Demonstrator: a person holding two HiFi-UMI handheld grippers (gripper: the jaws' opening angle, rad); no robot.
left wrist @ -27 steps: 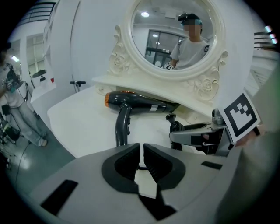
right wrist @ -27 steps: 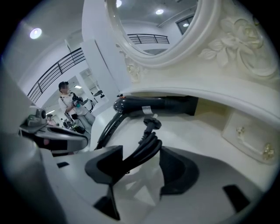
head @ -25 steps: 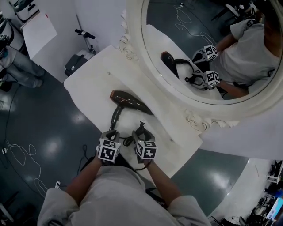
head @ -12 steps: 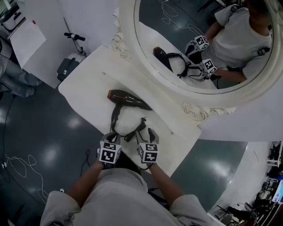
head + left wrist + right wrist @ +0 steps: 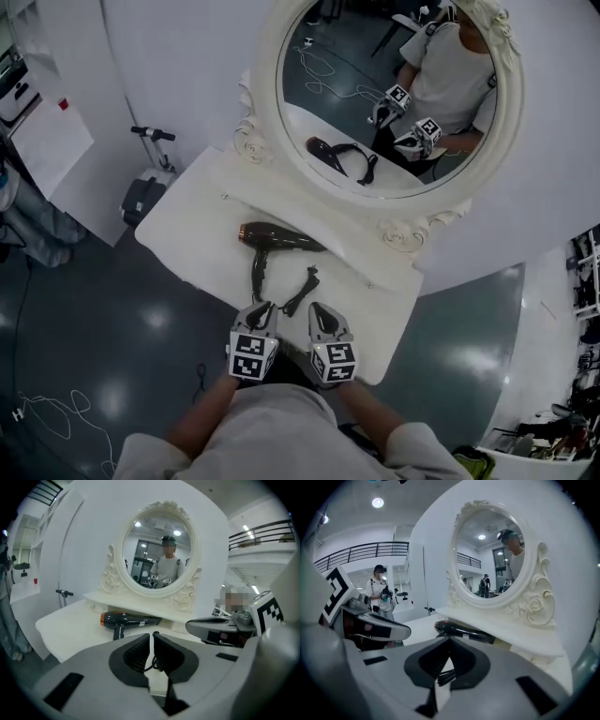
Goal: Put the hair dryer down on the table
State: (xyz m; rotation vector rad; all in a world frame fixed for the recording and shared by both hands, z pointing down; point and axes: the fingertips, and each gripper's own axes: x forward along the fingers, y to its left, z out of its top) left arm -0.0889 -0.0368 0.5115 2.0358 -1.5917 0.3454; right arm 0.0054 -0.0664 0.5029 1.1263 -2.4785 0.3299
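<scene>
The black hair dryer (image 5: 281,237) with a copper rear end lies on its side on the white table (image 5: 187,220), handle toward me. Its black cord (image 5: 302,289) curls in front of it. Neither gripper touches the dryer (image 5: 126,619); both hang above the near table edge. My left gripper (image 5: 263,311) has its tips together (image 5: 151,634), and the cord shows on the table behind them. My right gripper (image 5: 317,311) has just been closing; it is shut (image 5: 449,639) with nothing between the pads. The dryer (image 5: 459,630) lies beyond it.
A large oval mirror (image 5: 394,94) in an ornate white frame stands at the table's back and reflects me and both grippers. A scooter-like device (image 5: 142,195) stands on the dark floor left of the table. People stand in the distance (image 5: 380,595).
Both grippers have drawn back from the dryer toward the near table edge and risen. The right jaws went from open to shut. The dryer stays lying on the table.
</scene>
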